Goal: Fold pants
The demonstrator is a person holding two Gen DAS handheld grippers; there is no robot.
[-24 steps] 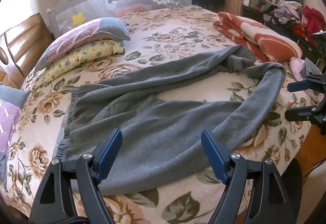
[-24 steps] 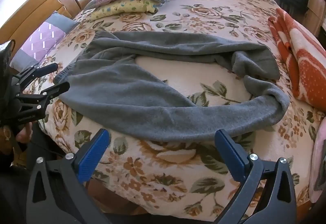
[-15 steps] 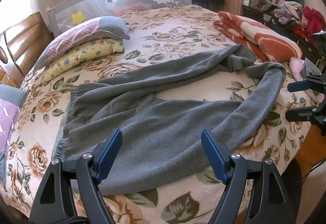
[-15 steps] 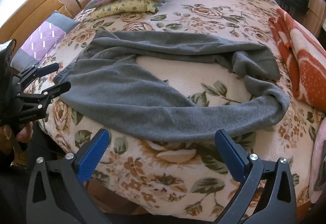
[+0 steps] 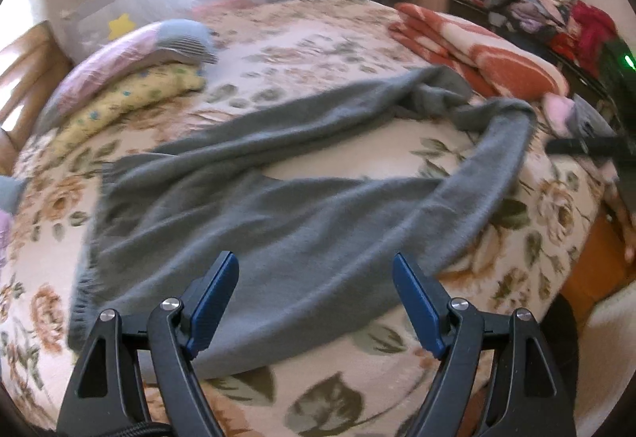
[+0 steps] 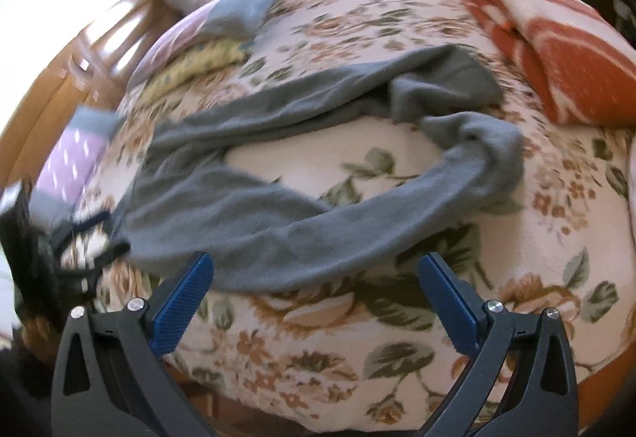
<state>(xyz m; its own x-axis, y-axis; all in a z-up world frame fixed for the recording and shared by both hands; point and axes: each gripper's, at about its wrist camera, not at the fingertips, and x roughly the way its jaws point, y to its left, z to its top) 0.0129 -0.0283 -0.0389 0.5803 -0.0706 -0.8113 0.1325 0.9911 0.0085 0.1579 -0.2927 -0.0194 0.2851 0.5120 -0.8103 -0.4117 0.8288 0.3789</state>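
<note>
Grey fleece pants (image 5: 302, 222) lie spread across the floral bedspread (image 5: 318, 39), waistband at the left, both legs running off to the right. The far leg ends in a crumpled heap, and the near leg curls round to meet it, leaving a bare patch of bedspread between them. Both views are smeared with blur. The left gripper (image 5: 316, 292) hangs over the near edge of the seat of the pants, blue pads (image 5: 212, 303) spread wide, nothing between them. The right gripper (image 6: 316, 292) sits above the near leg at the bed's near edge, its jaws also gaping, empty. An orange and white blanket (image 5: 477, 51) lies folded at the far right, just beyond the leg ends. Two pillows are stacked at the far left, a pink and grey pillow (image 5: 131, 55) on top of a yellow pillow (image 5: 131, 99). A wooden headboard (image 6: 99, 51) runs along the left side.
</note>
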